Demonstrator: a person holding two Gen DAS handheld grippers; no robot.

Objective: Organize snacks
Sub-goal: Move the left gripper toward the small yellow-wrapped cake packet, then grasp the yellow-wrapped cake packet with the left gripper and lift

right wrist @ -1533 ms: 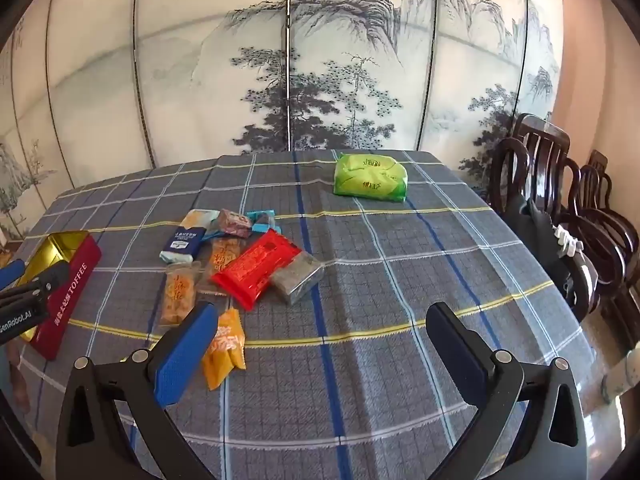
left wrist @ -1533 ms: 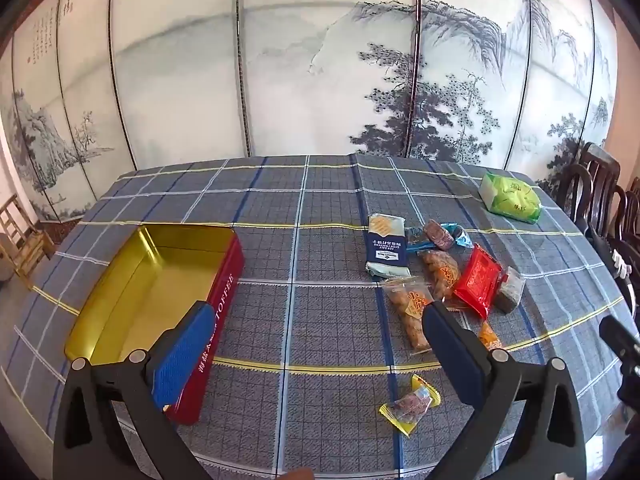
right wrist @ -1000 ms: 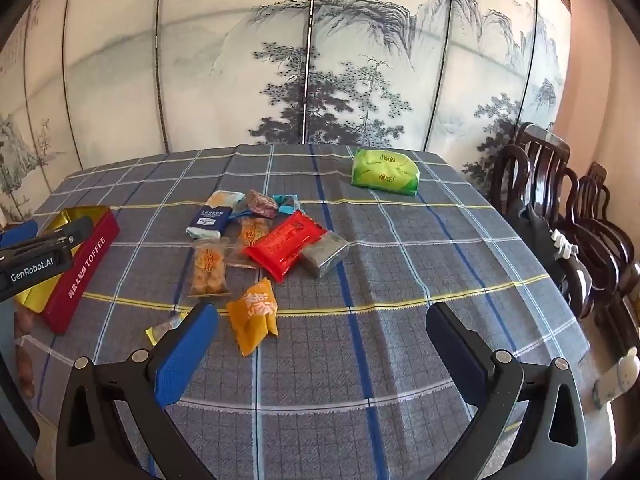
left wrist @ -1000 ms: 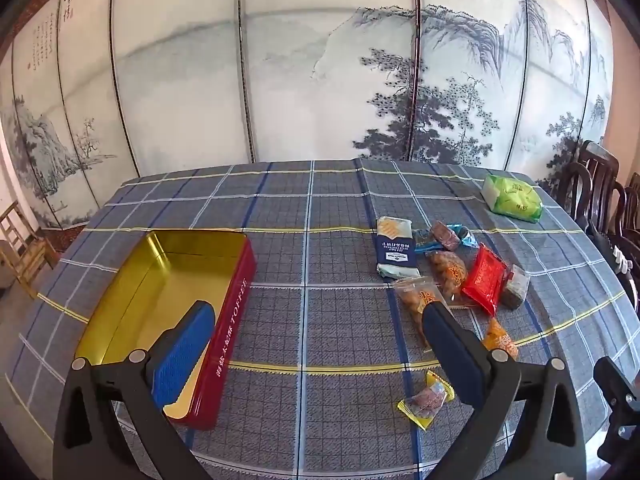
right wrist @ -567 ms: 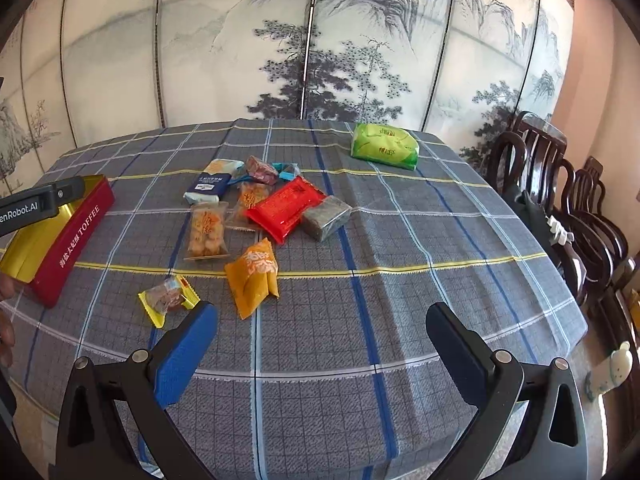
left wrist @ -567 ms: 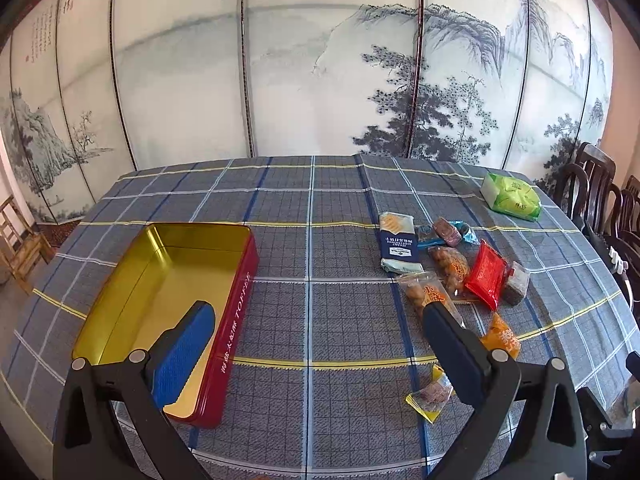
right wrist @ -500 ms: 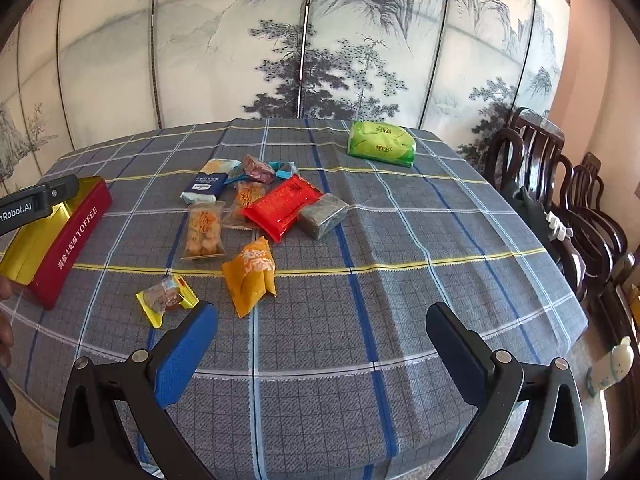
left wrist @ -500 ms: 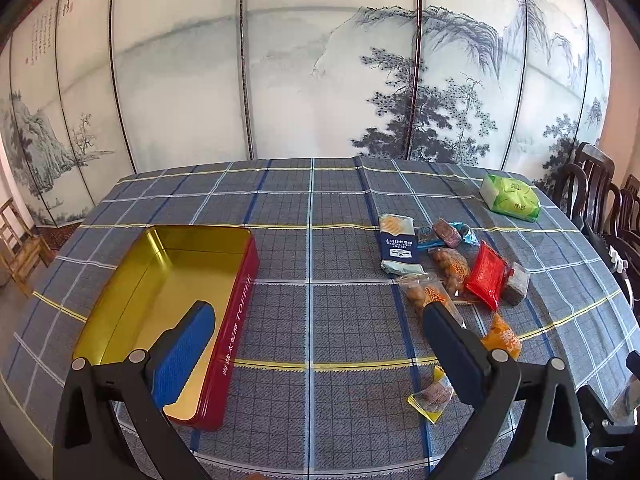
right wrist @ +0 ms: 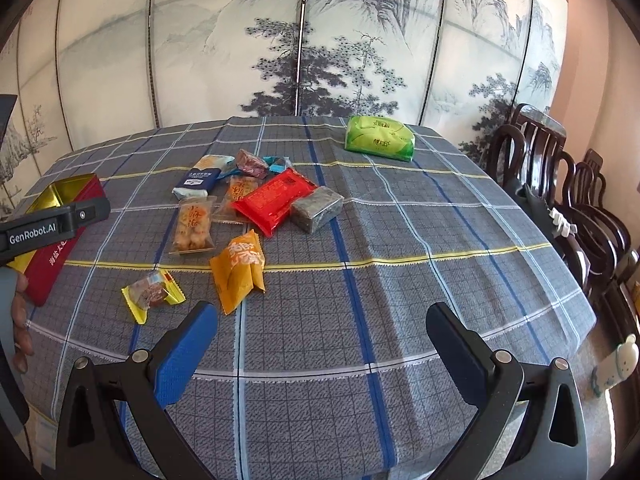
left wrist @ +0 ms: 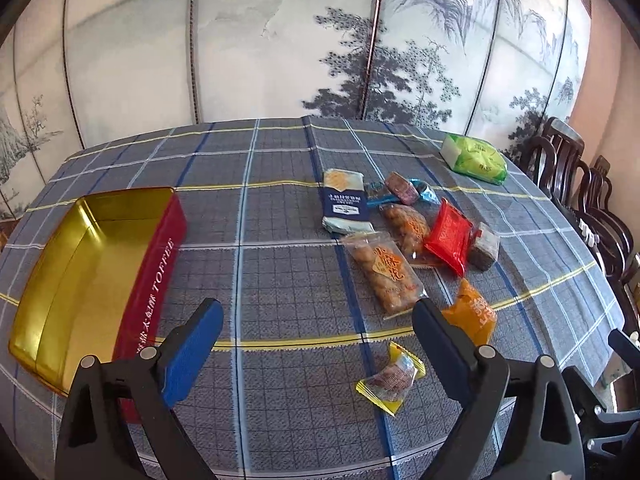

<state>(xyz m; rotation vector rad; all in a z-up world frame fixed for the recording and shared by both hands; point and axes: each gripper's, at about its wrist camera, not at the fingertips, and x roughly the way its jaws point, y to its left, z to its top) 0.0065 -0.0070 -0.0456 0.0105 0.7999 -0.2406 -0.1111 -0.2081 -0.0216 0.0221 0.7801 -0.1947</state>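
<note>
Both tools hang above the surface with their jaws spread wide, gripping and touching nothing: the left tool (left wrist: 316,332) and the right tool (right wrist: 322,334).

Taking the red snack packet (right wrist: 274,198) as the landmark, the other snacks cluster around it on the surface (right wrist: 400,280), which wears a grey plaid cloth. A dark wrapped block (right wrist: 317,208) touches its right end. Two clear packs of fried snacks (right wrist: 192,226) lie just to its left, with a navy-and-white packet (right wrist: 202,176) beyond them. An orange pouch (right wrist: 239,270) sits nearer the camera than the red packet, and a small yellow-edged candy (right wrist: 152,291) lies left of that pouch. A green bag (right wrist: 380,138) rests well behind the red packet, apart from the cluster. The open red toffee tin (left wrist: 92,268), gold inside, stands far to the left.

A painted folding screen (right wrist: 320,40) backs the room, and dark wooden chairs (right wrist: 560,184) line the right side.
</note>
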